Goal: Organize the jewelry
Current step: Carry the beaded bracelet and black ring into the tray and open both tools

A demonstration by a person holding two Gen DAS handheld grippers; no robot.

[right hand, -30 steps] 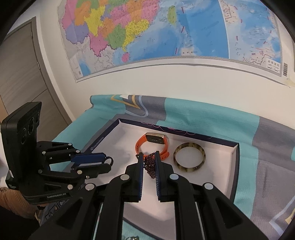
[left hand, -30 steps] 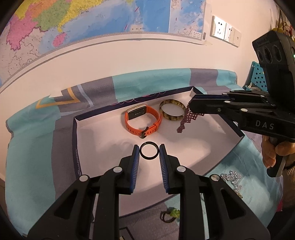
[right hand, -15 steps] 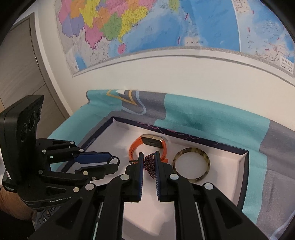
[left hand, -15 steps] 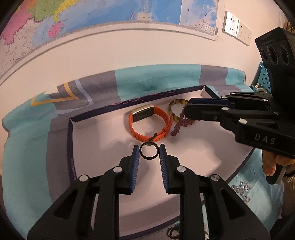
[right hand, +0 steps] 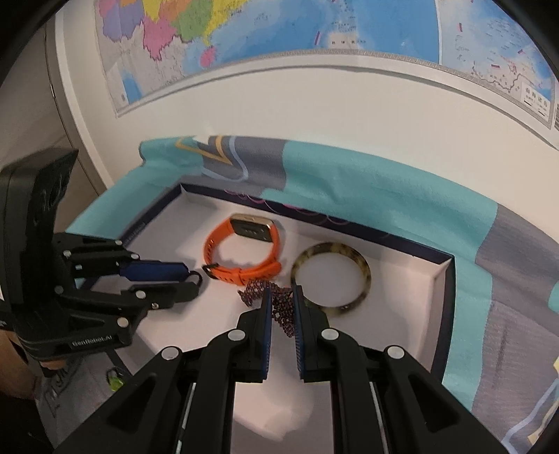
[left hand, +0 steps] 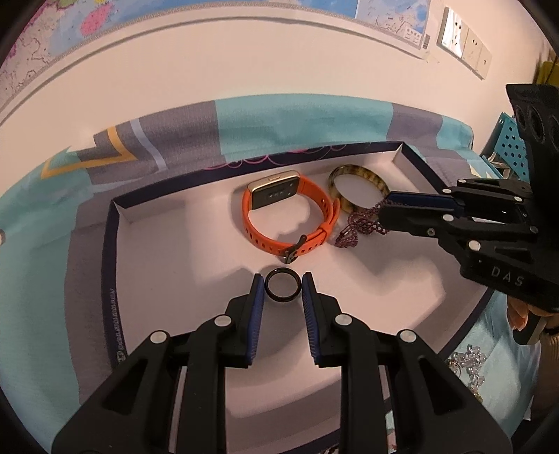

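A white tray with a dark rim [left hand: 108, 265] [right hand: 450, 279] holds an orange watch [left hand: 290, 216] [right hand: 241, 248] and a tortoiseshell bangle [left hand: 360, 174] [right hand: 330, 276]. My left gripper [left hand: 282, 287] [right hand: 195, 281] is shut on a black ring [left hand: 282, 287] and holds it low over the tray, in front of the watch. My right gripper [right hand: 281, 298] [left hand: 382, 213] is shut on a dark red beaded bracelet [right hand: 279, 300] [left hand: 360, 227], whose lower end touches the tray floor between watch and bangle.
The tray lies on a teal and grey cloth [left hand: 297, 118] against a white wall with a map [right hand: 279, 31]. A clear crystal piece [left hand: 468, 363] lies on the cloth right of the tray. A small green item [right hand: 115, 380] lies in front of it.
Both grippers have moved down toward the tray floor. The beaded bracelet's hanging end now reaches the tray beside the watch. The ring stays in the left gripper.
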